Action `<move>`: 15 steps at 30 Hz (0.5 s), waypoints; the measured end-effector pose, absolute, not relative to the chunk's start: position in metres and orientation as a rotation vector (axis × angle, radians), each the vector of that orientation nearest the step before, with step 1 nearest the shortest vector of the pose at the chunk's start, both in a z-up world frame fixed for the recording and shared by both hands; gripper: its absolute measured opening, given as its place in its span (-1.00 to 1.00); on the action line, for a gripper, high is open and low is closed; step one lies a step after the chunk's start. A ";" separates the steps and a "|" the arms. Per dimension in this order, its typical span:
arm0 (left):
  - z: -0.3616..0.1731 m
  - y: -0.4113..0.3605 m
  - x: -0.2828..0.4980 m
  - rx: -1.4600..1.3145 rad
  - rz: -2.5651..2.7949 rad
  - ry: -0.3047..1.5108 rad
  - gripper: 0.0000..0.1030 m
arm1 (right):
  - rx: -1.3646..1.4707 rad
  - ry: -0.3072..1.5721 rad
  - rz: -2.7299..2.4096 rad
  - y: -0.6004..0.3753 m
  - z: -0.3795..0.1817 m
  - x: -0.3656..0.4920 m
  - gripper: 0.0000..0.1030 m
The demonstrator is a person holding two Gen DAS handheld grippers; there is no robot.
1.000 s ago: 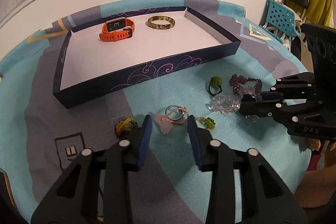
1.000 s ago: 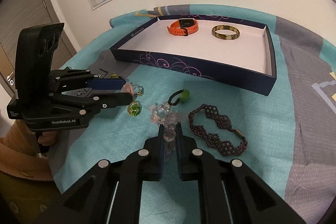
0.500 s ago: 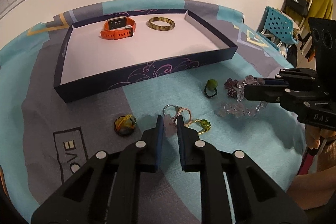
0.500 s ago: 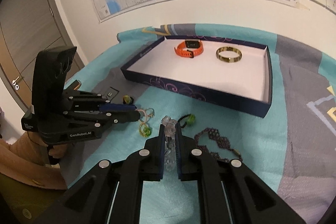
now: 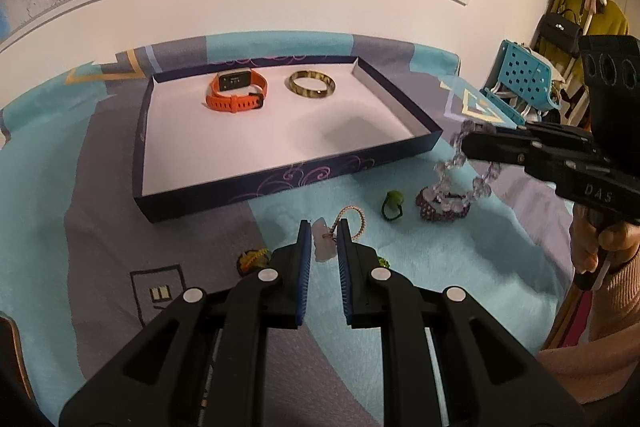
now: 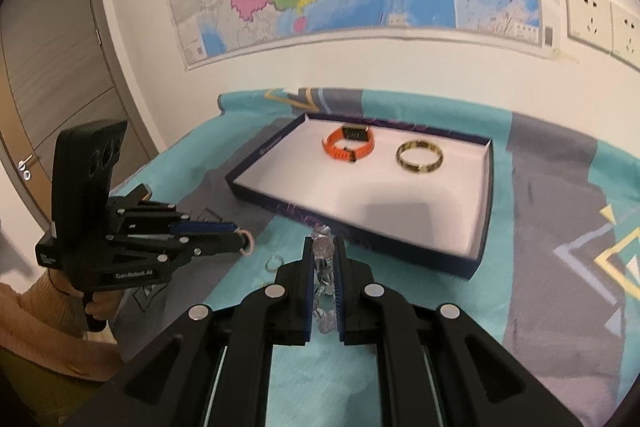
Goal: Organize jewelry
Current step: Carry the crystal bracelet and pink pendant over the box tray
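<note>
A dark blue tray [image 5: 248, 183] with a white floor holds an orange watch [image 5: 236, 93] and a gold bangle [image 5: 313, 87]; the tray also shows in the right wrist view [image 6: 360, 251]. My left gripper [image 5: 324, 239] is shut on a pink stone charm with a braided cord loop [image 5: 325, 245], lifted above the cloth. My right gripper [image 6: 323, 259] is shut on a clear bead bracelet [image 6: 323, 269], which hangs from it near the tray's right corner in the left wrist view [image 5: 468, 179].
On the teal and grey cloth lie a green bead ring [image 5: 394, 203], a purple bead bracelet [image 5: 442, 209], a yellow-green ring [image 5: 252, 259] and a small metal ring [image 6: 274, 262]. A blue chair [image 5: 520, 83] stands at the right, past the table edge.
Both grippers have lifted their pieces off the cloth and moved up toward the tray. The left gripper closed on the pink charm a second ago.
</note>
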State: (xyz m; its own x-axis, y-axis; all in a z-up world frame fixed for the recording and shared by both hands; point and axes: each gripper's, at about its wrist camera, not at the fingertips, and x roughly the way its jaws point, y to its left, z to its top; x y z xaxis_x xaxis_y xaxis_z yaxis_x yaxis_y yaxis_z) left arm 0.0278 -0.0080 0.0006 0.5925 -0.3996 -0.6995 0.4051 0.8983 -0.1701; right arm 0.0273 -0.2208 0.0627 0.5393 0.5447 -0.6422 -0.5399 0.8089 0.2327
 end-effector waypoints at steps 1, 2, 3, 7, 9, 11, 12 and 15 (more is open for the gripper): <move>0.002 -0.007 0.029 0.004 -0.466 0.807 -0.74 | 0.006 0.760 0.641 -0.222 0.065 0.029 -0.86; 0.003 -0.007 0.030 0.002 -0.464 0.805 -0.74 | 0.004 0.755 0.637 -0.222 0.066 0.031 -0.86; 0.005 -0.006 0.031 0.000 -0.461 0.802 -0.74 | 0.002 0.749 0.632 -0.223 0.069 0.034 -0.86; 0.008 -0.002 0.037 -0.014 -0.454 0.796 -0.74 | -0.002 0.735 0.619 -0.225 0.073 0.044 -0.86; 0.009 -0.001 0.041 -0.018 -0.450 0.793 -0.74 | -0.003 0.732 0.613 -0.225 0.074 0.050 -0.86; 0.010 -0.001 0.044 -0.020 -0.444 0.790 -0.74 | -0.007 0.730 0.604 -0.225 0.075 0.054 -0.86; 0.010 -0.001 0.046 -0.023 -0.442 0.789 -0.74 | -0.006 0.727 0.604 -0.225 0.076 0.057 -0.86; 0.012 0.000 0.054 -0.032 -0.436 0.785 -0.74 | -0.008 0.719 0.600 -0.223 0.078 0.064 -0.86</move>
